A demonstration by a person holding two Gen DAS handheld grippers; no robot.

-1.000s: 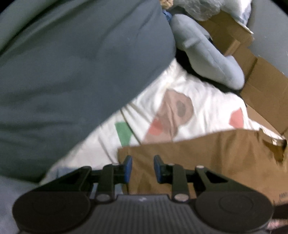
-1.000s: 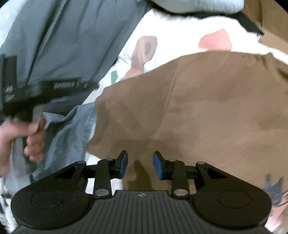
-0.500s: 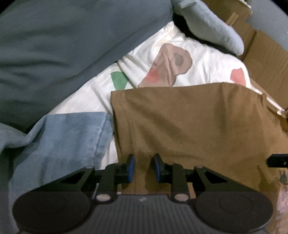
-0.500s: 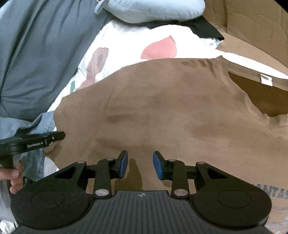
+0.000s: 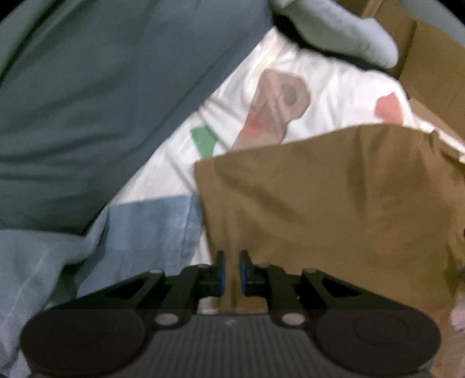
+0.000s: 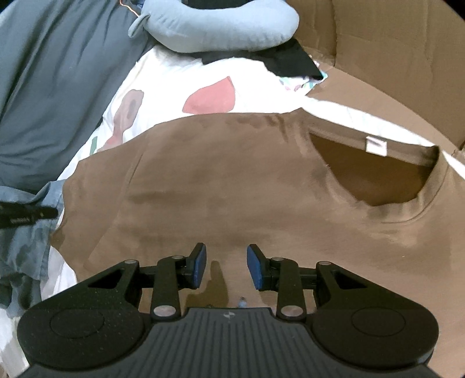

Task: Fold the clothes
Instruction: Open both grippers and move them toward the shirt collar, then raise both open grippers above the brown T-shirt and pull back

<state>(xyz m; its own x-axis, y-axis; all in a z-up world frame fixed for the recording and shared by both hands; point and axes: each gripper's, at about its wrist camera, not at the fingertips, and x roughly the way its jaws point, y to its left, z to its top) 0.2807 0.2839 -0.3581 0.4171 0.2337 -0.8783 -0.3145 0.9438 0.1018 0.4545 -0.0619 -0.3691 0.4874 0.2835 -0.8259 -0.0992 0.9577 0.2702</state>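
Note:
A brown T-shirt [image 6: 232, 186] lies spread on a white patterned sheet [image 6: 162, 75], its neck opening and white label [image 6: 376, 145] at the right. In the left wrist view the shirt [image 5: 334, 209] fills the lower right. My left gripper [image 5: 232, 272] sits at the shirt's left sleeve edge. Its jaws are closing, almost together, with a fold of the brown cloth pinched between the pads. One of its black fingers [image 6: 29, 216] shows at the left edge of the right wrist view. My right gripper [image 6: 226, 269] hovers open over the shirt's chest with nothing between the pads.
A grey-blue duvet [image 5: 101, 101] lies to the left, with a blue denim garment [image 5: 151, 229] beside the sleeve. A light blue neck pillow [image 6: 221, 26] and a black cloth [image 6: 290, 62] lie beyond the shirt. Cardboard box walls [image 6: 377, 43] stand at the right.
The left jaws have narrowed onto the brown sleeve edge. The right gripper has slid rightwards over the shirt, bringing the neck opening and label into full view.

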